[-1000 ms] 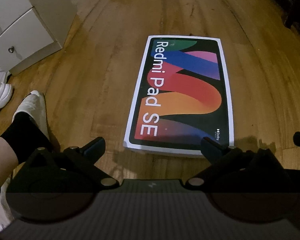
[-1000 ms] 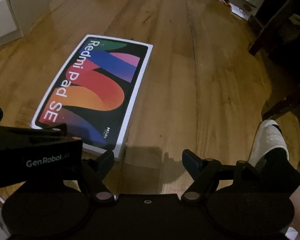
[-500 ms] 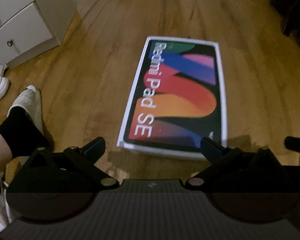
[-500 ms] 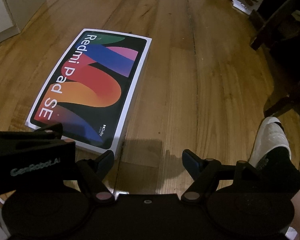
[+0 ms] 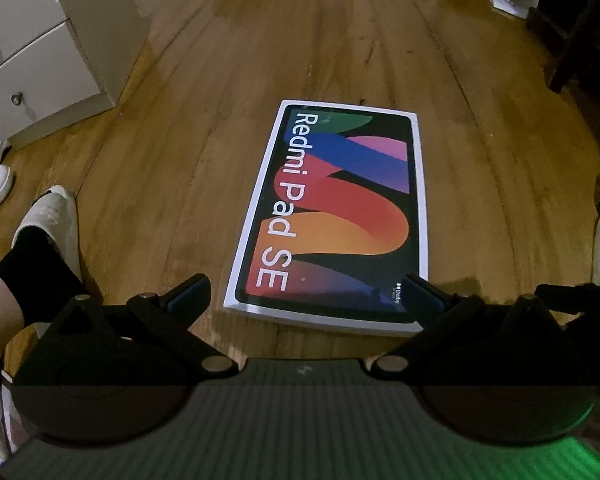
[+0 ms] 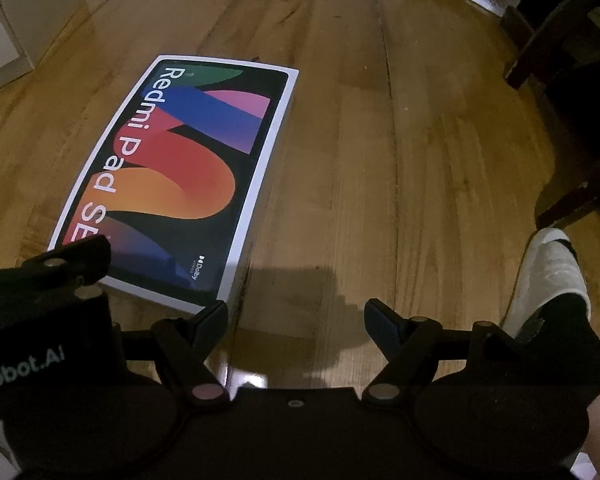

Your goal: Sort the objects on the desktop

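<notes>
- Redmi Pad SE box [image 5: 336, 216] lies flat on the wooden floor [image 5: 180, 160], printed side up — just ahead of the left hand-held gripper [image 5: 306, 296].
- Left hand-held gripper: fingers spread wide, grasping nothing, its right fingertip [image 5: 418, 286] over the box's near corner.
- Right hand-held gripper [image 6: 296, 318] — released too, hovering above bare floor; the box sits ahead to its left.

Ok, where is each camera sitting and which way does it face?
Left wrist: on the open left gripper, looking down and forward at the box dead ahead; left foot shows.
Right wrist: on the open right gripper, facing bare floor, box off to its left; right foot and the left gripper show.
Shared: box, floor.
</notes>
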The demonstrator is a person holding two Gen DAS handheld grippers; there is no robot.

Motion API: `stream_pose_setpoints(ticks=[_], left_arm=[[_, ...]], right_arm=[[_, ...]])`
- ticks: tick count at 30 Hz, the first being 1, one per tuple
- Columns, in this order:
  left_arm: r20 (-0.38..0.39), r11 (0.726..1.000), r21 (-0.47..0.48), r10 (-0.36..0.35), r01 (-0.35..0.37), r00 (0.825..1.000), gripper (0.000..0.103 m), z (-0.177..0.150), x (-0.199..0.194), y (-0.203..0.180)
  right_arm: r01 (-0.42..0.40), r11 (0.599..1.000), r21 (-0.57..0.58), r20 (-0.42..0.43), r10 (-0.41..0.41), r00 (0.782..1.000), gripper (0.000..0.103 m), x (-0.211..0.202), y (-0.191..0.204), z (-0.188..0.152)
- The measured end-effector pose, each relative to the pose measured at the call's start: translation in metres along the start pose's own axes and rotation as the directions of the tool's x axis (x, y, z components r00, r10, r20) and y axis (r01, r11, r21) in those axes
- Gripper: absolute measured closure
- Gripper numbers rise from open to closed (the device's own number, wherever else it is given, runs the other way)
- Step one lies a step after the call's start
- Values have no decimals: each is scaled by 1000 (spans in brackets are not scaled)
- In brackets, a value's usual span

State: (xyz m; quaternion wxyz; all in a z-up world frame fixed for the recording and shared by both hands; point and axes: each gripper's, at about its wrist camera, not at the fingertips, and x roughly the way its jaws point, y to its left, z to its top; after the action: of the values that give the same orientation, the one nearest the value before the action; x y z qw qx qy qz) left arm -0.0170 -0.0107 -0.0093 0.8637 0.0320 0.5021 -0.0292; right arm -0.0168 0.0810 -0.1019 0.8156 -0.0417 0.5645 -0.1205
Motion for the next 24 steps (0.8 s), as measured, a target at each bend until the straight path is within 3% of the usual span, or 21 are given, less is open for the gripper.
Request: stream_pose_setpoints(ticks=[9, 17, 24], left_arm=[[-11, 1000, 14, -2, 2, 1000, 0, -3, -1, -2], [-66, 998, 56, 30, -26, 997, 0, -6, 9, 4], [-89, 998, 62, -8, 14, 996, 0, -12, 10, -1]], right_arm=[[24, 1000, -20, -9, -24, 1000, 23, -1, 1, -1], [173, 975, -138, 67, -165, 984, 23, -26, 1, -6], [206, 943, -262, 75, -193, 978, 22, -30, 12, -12]])
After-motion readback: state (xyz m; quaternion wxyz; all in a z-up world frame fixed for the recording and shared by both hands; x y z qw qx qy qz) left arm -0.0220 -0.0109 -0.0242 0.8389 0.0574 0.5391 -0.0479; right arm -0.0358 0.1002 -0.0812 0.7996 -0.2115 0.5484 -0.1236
